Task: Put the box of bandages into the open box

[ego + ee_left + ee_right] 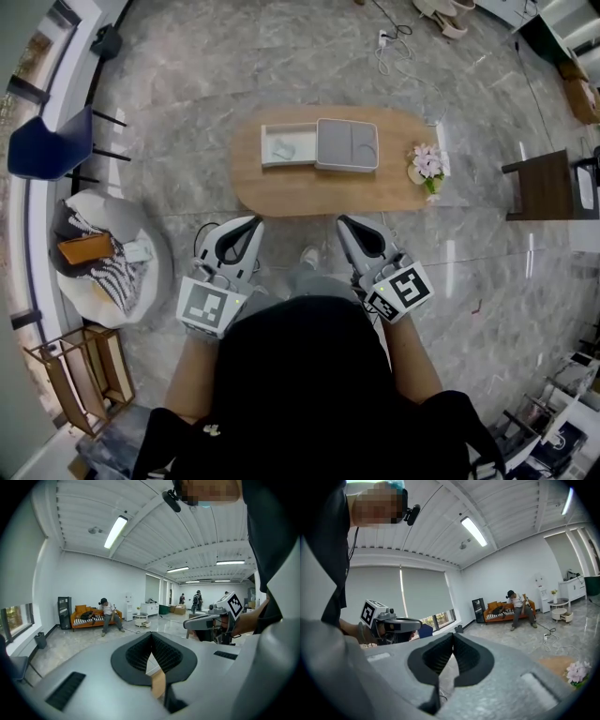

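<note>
Apparent open box (pixel 306 141) lies well beyond left gripper (pixel 253 223) and right gripper (pixel 345 223).

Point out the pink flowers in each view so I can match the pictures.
Head view: pink flowers at the right end of the wooden table.
Left gripper view: not in it.
Right gripper view: at the lower right edge, beside the table's tan top.
Shared landmark: the orange sofa, in both gripper views.

Left tool (pixel 249 225), right tool (pixel 351 225): closed, empty
</note>
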`<act>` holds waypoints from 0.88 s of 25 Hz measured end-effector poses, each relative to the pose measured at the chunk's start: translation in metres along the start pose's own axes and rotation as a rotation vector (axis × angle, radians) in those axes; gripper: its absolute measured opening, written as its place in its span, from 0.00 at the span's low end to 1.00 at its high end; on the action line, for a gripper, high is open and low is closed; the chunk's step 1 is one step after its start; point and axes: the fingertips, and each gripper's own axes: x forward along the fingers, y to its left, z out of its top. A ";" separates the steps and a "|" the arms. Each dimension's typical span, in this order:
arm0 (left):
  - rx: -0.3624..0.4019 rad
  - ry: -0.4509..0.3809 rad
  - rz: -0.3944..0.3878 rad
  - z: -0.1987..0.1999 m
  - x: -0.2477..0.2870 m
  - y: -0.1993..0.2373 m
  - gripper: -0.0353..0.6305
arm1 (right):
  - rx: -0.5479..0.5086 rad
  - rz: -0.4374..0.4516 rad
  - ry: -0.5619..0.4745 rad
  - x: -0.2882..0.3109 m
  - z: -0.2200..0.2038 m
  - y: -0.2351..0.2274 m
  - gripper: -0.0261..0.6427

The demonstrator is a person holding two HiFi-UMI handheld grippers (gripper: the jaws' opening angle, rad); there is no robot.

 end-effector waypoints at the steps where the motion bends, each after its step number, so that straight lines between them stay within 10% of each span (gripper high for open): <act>1: 0.015 0.000 0.005 0.001 0.007 -0.001 0.07 | 0.001 0.009 -0.001 0.000 0.001 -0.008 0.03; 4: 0.097 -0.011 0.012 0.000 0.028 -0.003 0.07 | 0.007 0.034 -0.001 -0.001 0.002 -0.030 0.03; 22: 0.020 0.031 0.003 -0.004 0.109 0.013 0.07 | 0.045 0.034 0.023 0.015 0.004 -0.091 0.03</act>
